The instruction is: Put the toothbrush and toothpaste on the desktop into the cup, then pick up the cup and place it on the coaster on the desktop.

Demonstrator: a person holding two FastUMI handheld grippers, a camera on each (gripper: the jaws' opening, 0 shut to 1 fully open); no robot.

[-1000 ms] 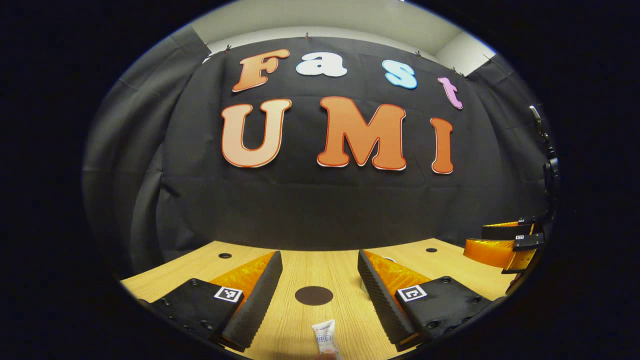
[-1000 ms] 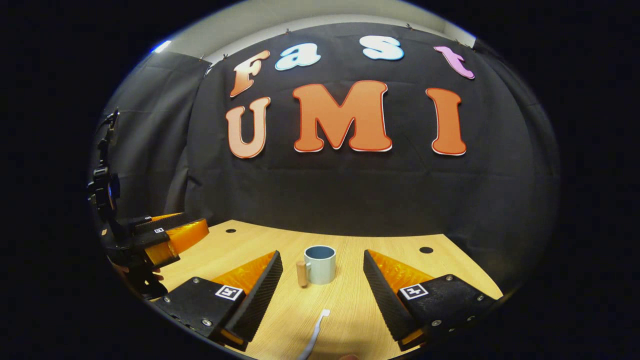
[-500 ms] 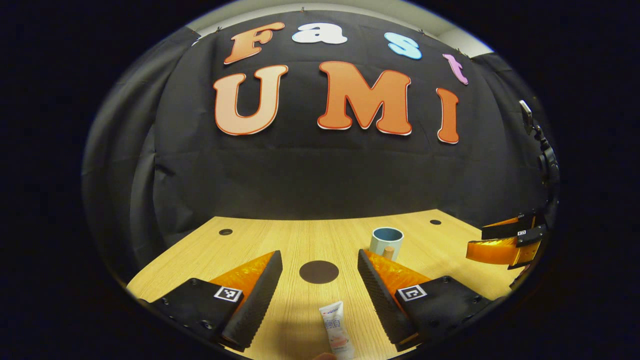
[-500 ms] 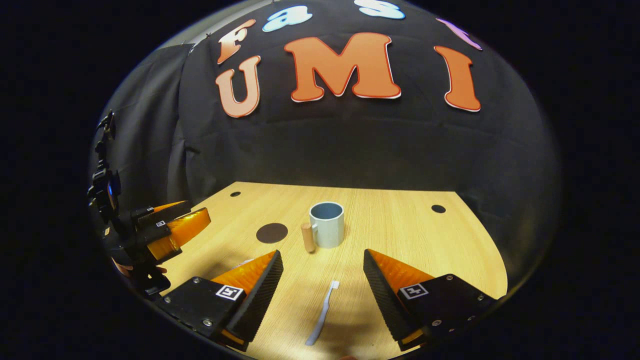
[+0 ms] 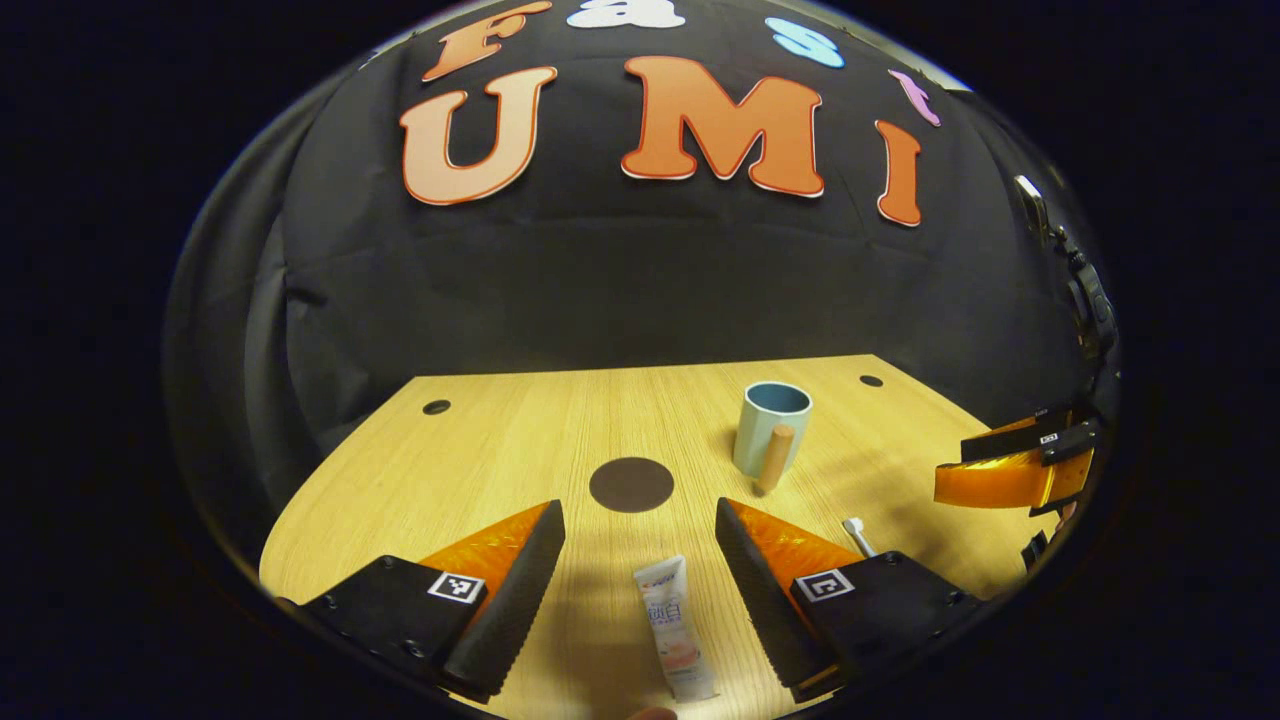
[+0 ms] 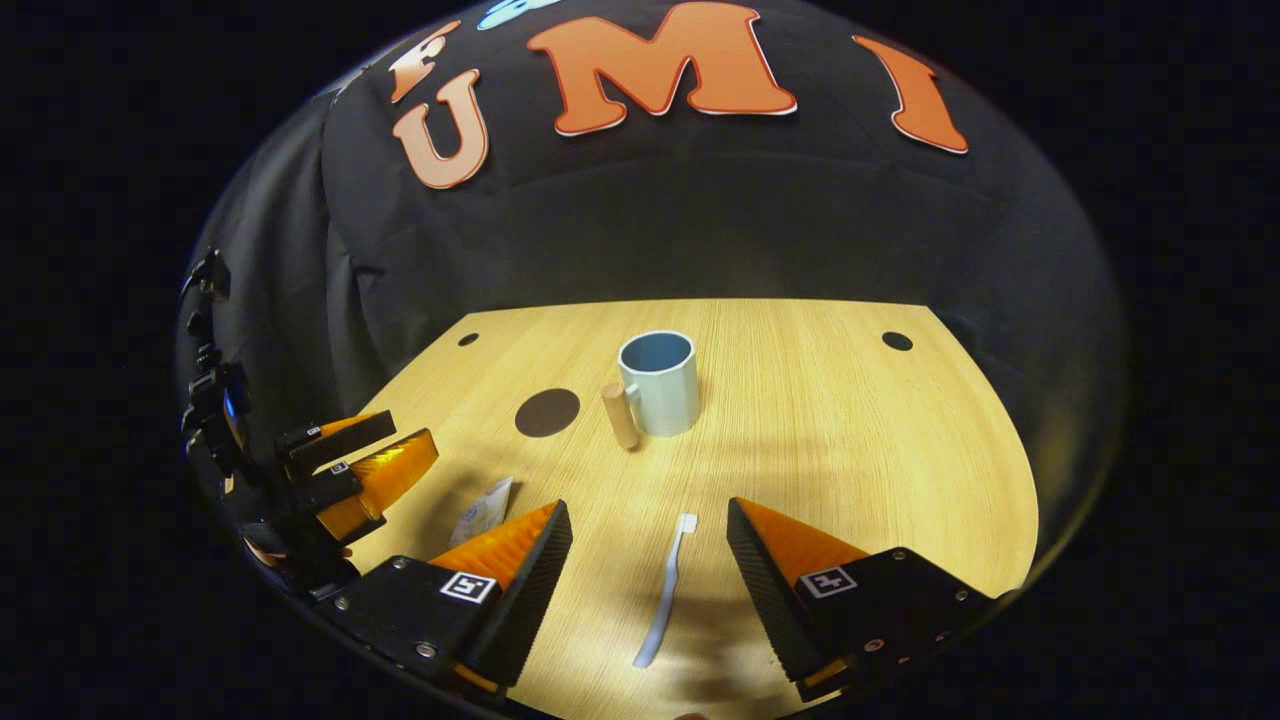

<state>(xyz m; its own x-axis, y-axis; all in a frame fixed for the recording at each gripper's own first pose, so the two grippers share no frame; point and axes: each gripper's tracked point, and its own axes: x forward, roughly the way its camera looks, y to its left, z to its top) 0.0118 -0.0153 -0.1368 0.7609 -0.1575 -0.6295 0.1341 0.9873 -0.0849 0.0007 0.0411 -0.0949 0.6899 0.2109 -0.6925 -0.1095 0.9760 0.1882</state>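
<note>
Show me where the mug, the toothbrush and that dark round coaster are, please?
Pale blue mug with wooden handle [image 6: 660, 395]: right gripper view, on its outer wall.
White toothbrush [image 6: 665, 590]: right gripper view, mid-handle, between the open fingers.
Dark round coaster [image 5: 631, 484]: left gripper view, at its centre.

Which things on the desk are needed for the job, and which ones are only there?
Needed:
toothpaste tube
toothbrush
cup
coaster
left gripper, open
right gripper, open

Only there:
desk holes
booth wall

Overhead light brightens the desktop [image 6: 800, 420], soft shadows fall below each claw, and edges bend fisheye-style.
</note>
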